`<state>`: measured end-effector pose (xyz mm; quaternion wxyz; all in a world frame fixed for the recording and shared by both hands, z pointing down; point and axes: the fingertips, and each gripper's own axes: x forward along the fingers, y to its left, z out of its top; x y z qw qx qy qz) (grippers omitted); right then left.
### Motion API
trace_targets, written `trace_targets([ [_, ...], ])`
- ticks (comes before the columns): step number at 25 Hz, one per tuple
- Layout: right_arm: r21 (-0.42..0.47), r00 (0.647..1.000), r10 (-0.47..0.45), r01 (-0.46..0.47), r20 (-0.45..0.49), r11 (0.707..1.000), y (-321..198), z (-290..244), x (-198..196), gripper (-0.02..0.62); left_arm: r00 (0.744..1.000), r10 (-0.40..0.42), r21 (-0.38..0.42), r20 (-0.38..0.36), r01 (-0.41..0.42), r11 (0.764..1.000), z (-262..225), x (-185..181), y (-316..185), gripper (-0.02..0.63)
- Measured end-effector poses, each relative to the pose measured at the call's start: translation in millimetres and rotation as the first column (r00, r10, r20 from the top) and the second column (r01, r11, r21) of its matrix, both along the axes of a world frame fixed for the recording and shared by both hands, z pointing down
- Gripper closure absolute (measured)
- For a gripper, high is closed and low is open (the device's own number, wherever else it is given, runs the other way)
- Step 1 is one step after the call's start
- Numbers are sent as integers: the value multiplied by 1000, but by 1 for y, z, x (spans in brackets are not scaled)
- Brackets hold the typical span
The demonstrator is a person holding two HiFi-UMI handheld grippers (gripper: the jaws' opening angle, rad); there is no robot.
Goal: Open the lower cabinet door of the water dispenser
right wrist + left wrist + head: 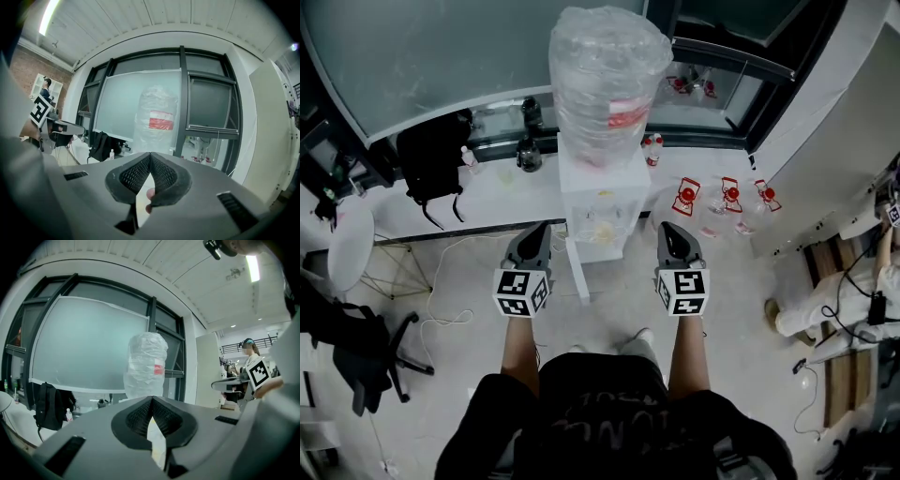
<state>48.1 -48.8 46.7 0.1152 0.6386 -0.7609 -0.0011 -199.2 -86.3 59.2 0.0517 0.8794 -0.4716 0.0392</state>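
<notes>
The white water dispenser stands against the window ledge with a large plastic-wrapped bottle on top. From its lower front a narrow white door panel sticks out toward me, seen edge-on. My left gripper hovers left of the panel and my right gripper right of it, neither touching it. Both point roughly level at the dispenser. In the left gripper view the jaws meet with nothing between them, and the bottle is ahead. The right gripper is likewise shut and empty, the bottle beyond it.
A black backpack and small bottles rest on the white ledge at the left. A round white table and a black office chair stand at the far left. Red-and-white items lie at the right. A person sits at the far right.
</notes>
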Motion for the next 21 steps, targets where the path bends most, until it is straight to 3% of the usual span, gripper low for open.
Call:
trace_targets([
  [21, 61, 998, 55, -55, -5, 997, 25, -26, 8, 581, 999, 44, 48, -17, -43, 998, -28, 1, 12, 597],
])
